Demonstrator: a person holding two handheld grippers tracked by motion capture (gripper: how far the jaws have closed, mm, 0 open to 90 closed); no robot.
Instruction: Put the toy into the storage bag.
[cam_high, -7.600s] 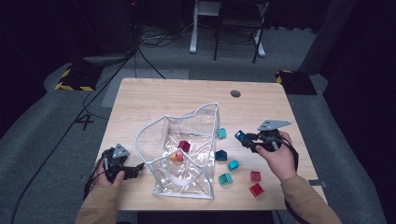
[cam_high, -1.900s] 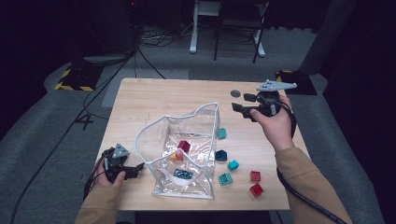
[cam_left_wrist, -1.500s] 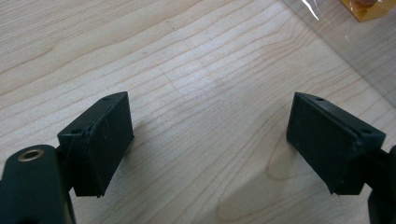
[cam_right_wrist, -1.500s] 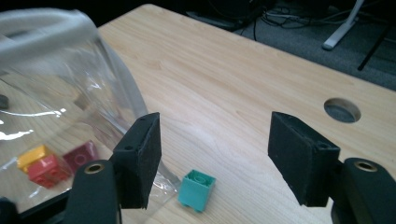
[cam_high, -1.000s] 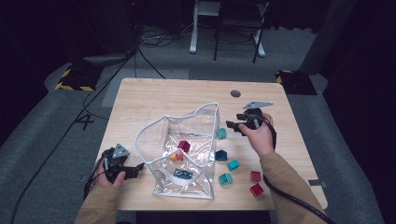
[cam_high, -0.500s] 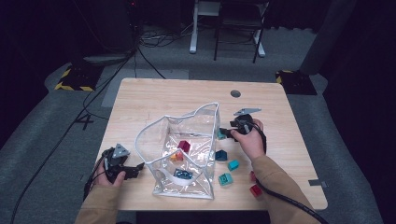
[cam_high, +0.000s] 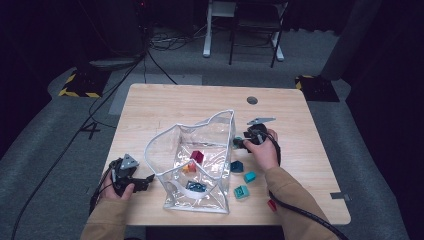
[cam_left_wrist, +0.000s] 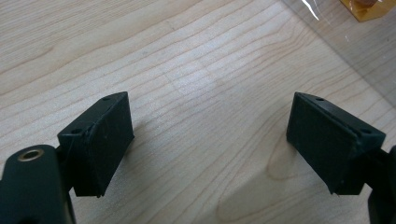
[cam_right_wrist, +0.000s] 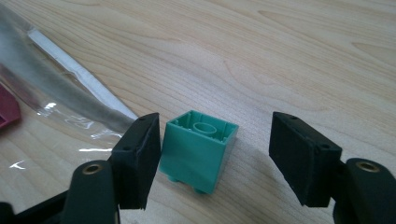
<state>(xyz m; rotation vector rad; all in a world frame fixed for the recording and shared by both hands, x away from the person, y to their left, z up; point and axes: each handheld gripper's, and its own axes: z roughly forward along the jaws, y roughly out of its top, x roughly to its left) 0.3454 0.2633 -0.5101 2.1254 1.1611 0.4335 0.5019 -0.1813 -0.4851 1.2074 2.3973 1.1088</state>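
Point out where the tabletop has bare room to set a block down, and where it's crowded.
Bare: the far strip of the table behind the clear bag, and the near-left corner around the left claw. Crowded: right of the bag, where loose blocks lie by the right claw straddling a green block.

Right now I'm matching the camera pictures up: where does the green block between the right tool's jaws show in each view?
High view: the green block peeks out at the right tool, just right of the clear bag.
Left gripper view: not in it.
Right gripper view: green block at centre, upside down on the table, between open jaws.
Shared landmark: the clear bag, left of the block.
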